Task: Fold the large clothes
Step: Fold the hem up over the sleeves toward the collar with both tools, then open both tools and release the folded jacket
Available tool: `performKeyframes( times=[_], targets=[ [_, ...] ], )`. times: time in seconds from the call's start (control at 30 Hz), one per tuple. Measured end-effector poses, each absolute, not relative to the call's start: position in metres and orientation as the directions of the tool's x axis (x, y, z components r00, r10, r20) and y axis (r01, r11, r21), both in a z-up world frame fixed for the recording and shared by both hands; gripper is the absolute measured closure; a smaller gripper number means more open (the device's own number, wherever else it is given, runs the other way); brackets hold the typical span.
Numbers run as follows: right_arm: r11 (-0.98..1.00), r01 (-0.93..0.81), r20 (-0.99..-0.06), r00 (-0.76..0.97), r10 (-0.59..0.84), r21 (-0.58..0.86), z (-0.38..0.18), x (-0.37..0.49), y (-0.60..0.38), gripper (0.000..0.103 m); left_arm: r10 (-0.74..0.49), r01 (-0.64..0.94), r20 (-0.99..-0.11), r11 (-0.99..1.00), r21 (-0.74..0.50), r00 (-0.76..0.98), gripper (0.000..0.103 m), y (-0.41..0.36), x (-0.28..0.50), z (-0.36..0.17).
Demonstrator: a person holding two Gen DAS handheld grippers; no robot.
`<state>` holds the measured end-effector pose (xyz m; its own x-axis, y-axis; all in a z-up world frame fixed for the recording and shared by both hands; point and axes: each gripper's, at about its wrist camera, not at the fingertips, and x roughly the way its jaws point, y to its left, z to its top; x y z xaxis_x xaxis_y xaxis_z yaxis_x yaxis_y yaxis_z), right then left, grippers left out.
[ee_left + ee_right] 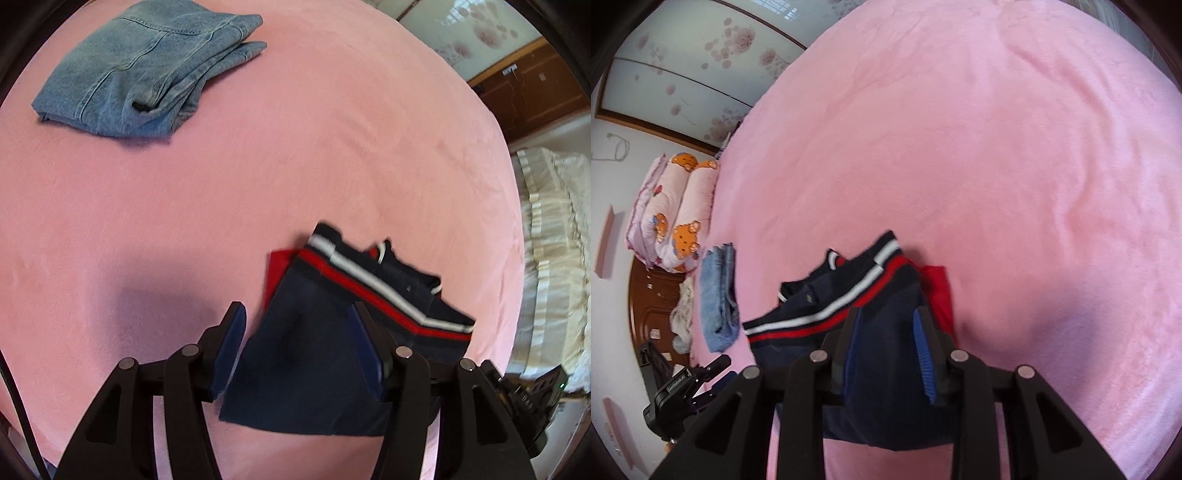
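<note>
While hovering over the folded navy sweater [317, 354] on the pink blanket [258, 177], left gripper [297, 325] parted, pads clear of the cloth between them. Right gripper [886, 321] likewise spread above the same sweater, nothing pinched. Folded jeans [147, 70] well apart from the sweater, further up the blanket.

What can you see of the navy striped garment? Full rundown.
The navy garment looks like a knit top, dark blue with a red and a white stripe across it and a red part showing at one edge. It lies folded into a compact bundle on the pink blanket, apart from the folded jeans. The left tool and right tool each straddle it with jaws apart; pad contact cannot be told.
</note>
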<state>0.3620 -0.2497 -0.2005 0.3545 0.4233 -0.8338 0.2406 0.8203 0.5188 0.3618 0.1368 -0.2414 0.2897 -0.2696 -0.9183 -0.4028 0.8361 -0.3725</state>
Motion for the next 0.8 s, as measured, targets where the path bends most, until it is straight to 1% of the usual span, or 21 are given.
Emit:
performKeyframes(
  times=[0.13,0.2,0.3,0.4,0.5,0.53,0.63,0.67,0.8],
  targets=[
    [0.848,0.252,-0.867,0.32,0.382,0.466,-0.209,0.349,-0.253,0.074,-0.249,-0.398,-0.939,0.856,-0.329,0.239,0.046,0.133,0.345,-0.257],
    [0.863,0.262,-0.886,0.303,0.352,0.433,-0.215,0.34,-0.256,0.074,-0.221,-0.399,-0.954,0.871,-0.286,0.202,0.046,0.132,0.333,-0.267],
    [0.889,0.263,-0.915,0.263,0.307,0.374,-0.227,0.327,-0.258,0.073,-0.226,-0.396,-0.956,0.873,-0.284,0.187,0.046,0.135,0.315,-0.278],
    [0.874,0.294,-0.917,0.225,0.331,0.387,-0.242,0.315,-0.262,0.073,-0.227,-0.387,-0.958,0.879,-0.28,0.176,0.047,0.136,0.302,-0.288],
    [0.847,0.324,-0.905,0.207,0.372,0.422,-0.253,0.305,-0.266,0.072,-0.26,-0.377,-0.947,0.871,-0.314,0.189,0.047,0.138,0.292,-0.295],
    [0.839,0.327,-0.899,0.209,0.384,0.434,-0.255,0.302,-0.265,0.07,-0.276,-0.376,-0.94,0.865,-0.333,0.199,0.047,0.138,0.288,-0.297],
    [0.819,0.333,-0.883,0.208,0.42,0.468,-0.258,0.298,-0.264,0.058,-0.327,-0.359,-0.923,0.853,-0.38,0.201,0.047,0.138,0.281,-0.306],
    [0.821,0.328,-0.884,0.205,0.421,0.467,-0.259,0.298,-0.262,0.056,-0.339,-0.351,-0.92,0.851,-0.389,0.198,0.047,0.137,0.28,-0.308],
    [0.842,0.297,-0.891,0.207,0.405,0.451,-0.257,0.302,-0.256,0.056,-0.382,-0.343,-0.899,0.832,-0.436,0.215,0.048,0.137,0.277,-0.317]
  ],
)
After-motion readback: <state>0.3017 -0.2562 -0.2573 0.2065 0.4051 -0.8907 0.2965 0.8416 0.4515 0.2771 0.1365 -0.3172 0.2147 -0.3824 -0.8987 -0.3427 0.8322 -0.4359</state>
